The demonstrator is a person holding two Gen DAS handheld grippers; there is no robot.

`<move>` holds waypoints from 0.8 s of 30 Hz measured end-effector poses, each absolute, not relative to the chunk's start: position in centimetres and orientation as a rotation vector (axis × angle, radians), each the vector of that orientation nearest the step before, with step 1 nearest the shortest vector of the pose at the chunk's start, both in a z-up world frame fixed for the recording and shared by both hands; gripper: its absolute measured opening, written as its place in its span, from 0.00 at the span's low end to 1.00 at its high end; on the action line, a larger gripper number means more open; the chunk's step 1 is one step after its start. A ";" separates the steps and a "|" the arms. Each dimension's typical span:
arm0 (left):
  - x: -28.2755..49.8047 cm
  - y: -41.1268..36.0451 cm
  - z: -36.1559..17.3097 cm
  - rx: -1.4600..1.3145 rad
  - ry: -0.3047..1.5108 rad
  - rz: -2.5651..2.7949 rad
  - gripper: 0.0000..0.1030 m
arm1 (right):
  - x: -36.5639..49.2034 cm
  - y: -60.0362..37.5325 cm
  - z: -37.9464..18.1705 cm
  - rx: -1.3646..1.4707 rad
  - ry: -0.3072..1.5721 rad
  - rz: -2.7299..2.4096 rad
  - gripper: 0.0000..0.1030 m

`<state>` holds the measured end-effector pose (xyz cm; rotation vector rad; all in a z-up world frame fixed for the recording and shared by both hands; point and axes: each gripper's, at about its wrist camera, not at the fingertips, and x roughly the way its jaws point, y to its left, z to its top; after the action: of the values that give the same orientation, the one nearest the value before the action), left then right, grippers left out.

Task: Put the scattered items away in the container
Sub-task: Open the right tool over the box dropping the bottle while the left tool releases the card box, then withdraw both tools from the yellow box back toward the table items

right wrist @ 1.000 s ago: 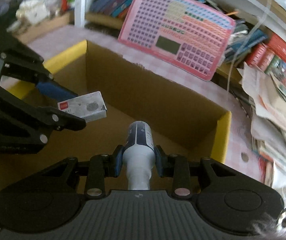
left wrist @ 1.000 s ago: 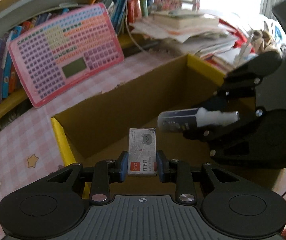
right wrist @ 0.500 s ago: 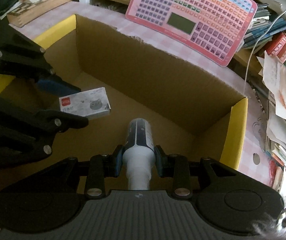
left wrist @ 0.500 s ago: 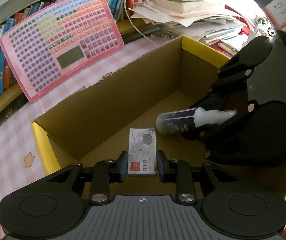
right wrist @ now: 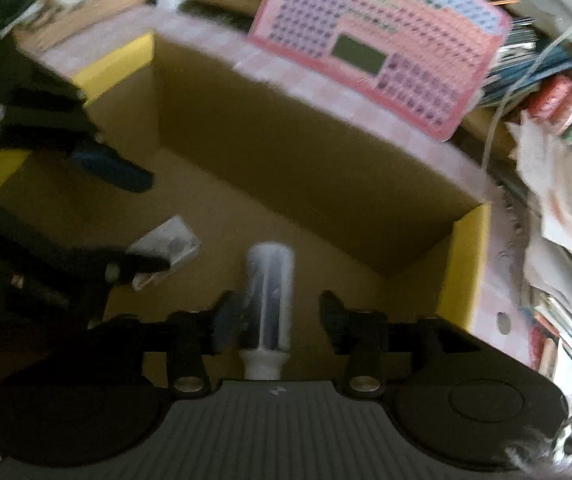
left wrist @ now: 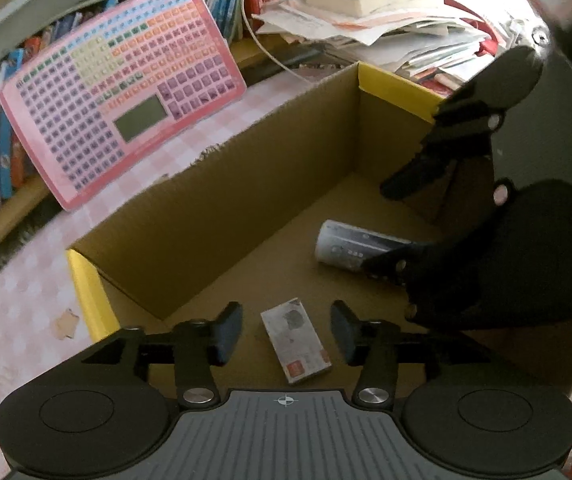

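Both jaws just opened; packet [left wrist: 296, 340], bottle [right wrist: 270, 300] dropped in box [left wrist: 222, 216].

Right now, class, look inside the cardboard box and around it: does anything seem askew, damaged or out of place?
Nothing is spilled. The small staple box and the bottle lie loose and crooked on the floor of the cardboard box, whose back rim looks torn and ragged. Behind it, the pink keyboard toy leans tilted against the books.

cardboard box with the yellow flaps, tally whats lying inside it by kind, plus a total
Small grey-and-white rectangular packet with a red label: 1
White-and-dark-blue cylindrical plastic bottle: 1
Total on the floor of the brown cardboard box: 2
Both lie flat and apart from each other; neither is gripped.
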<state>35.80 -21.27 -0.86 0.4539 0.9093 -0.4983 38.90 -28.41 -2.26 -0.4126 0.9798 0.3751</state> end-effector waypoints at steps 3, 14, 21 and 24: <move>35.0 -21.3 -0.4 0.457 0.861 -0.468 0.60 | 38.4 -28.6 -1.6 -0.396 0.953 0.376 0.47; 31.3 -19.3 3.6 0.317 0.736 -0.434 0.77 | 34.2 -30.5 3.0 -0.268 0.771 0.368 0.61; 28.1 -17.8 5.9 0.280 0.652 -0.402 0.85 | 31.1 -31.4 5.6 -0.214 0.653 0.357 0.66; 26.9 -16.8 6.6 0.256 0.629 -0.383 0.88 | 30.0 -31.9 6.2 -0.189 0.619 0.338 0.67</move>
<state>26.93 -16.76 6.58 0.2556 0.6293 -0.3829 30.00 -31.87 6.21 -0.1890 0.6185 0.3380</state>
